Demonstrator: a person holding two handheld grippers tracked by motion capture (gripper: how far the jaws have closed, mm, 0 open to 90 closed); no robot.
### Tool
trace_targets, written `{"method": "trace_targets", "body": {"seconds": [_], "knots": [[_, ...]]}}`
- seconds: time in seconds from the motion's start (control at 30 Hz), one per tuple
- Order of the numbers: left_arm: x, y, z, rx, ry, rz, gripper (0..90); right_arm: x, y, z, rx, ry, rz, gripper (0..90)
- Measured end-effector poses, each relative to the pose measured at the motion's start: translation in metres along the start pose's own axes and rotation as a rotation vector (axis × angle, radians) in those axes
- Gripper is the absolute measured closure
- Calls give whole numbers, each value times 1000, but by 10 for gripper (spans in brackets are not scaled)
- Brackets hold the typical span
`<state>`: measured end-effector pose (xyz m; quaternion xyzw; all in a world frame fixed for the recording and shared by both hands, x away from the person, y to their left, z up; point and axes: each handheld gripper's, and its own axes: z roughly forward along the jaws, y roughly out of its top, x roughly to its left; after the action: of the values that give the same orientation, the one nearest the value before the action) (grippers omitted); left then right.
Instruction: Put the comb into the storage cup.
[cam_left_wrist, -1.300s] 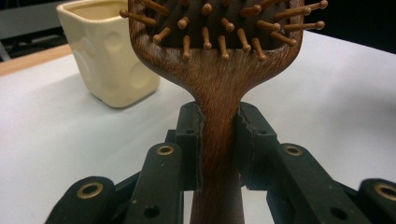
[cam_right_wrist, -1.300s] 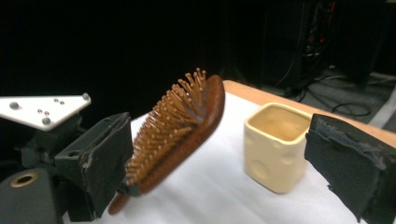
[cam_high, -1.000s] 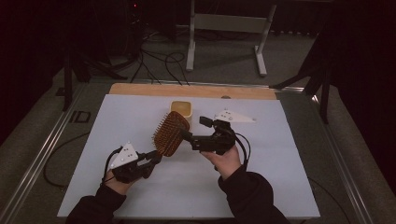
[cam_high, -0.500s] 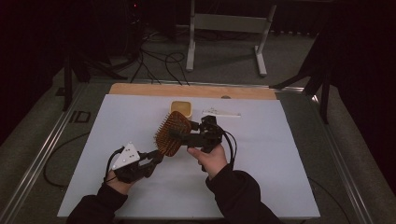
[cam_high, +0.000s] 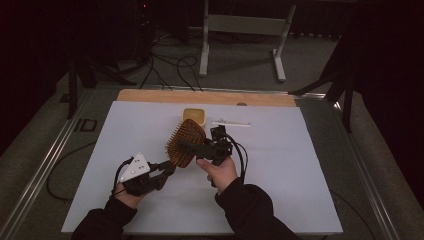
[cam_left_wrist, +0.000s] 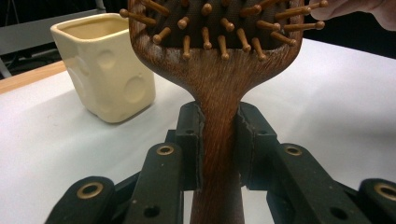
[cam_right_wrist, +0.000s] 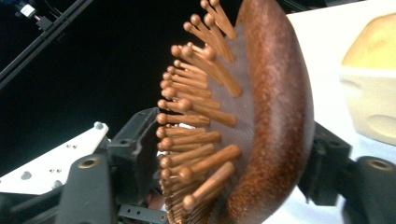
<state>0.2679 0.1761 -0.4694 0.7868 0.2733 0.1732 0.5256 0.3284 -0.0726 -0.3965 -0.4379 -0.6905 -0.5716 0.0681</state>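
A wooden hairbrush (cam_high: 185, 142) with peg bristles is held tilted above the white sheet. My left gripper (cam_high: 167, 170) is shut on its handle (cam_left_wrist: 218, 140), both pads pressed against the narrow neck below the head. My right gripper (cam_high: 189, 146) comes in from the right and is open, with its jaws straddling the brush head (cam_right_wrist: 275, 116). One jaw stands by the bristle tips and the other at the smooth back. I cannot tell whether they touch it.
A cream square cup (cam_high: 194, 116) with round dimples stands just behind the brush, also close by in the left gripper view (cam_left_wrist: 105, 65). A thin white stick (cam_high: 231, 122) lies to its right. A wooden board edge (cam_high: 205, 97) borders the sheet at the back.
My right gripper has moved left from beside the white stick and now has its jaws around the brush head. The left gripper has kept its hold on the handle, shifting slightly.
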Motion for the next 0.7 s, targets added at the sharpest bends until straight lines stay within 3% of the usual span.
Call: {"method": "trace_targets", "body": {"seconds": [0.1,0.2,0.27,0.5,0.7], "knots": [[2,-1,1,4,-11,-8,737,1,-1,0,-7,-5,1,417],[2,-1,1,5,-14,-7,737,1,-1,0,-7,-8,3,428],[1,-1,2,0,-21,-12,738,4,-1,-2,1,-19,-32,456],[2,-1,2,-20,-52,-23,739,16,-3,-5,-29,-36,-86,502],[2,-3,4,-22,-43,-29,737,15,-4,-3,-31,-45,-86,516]]}}
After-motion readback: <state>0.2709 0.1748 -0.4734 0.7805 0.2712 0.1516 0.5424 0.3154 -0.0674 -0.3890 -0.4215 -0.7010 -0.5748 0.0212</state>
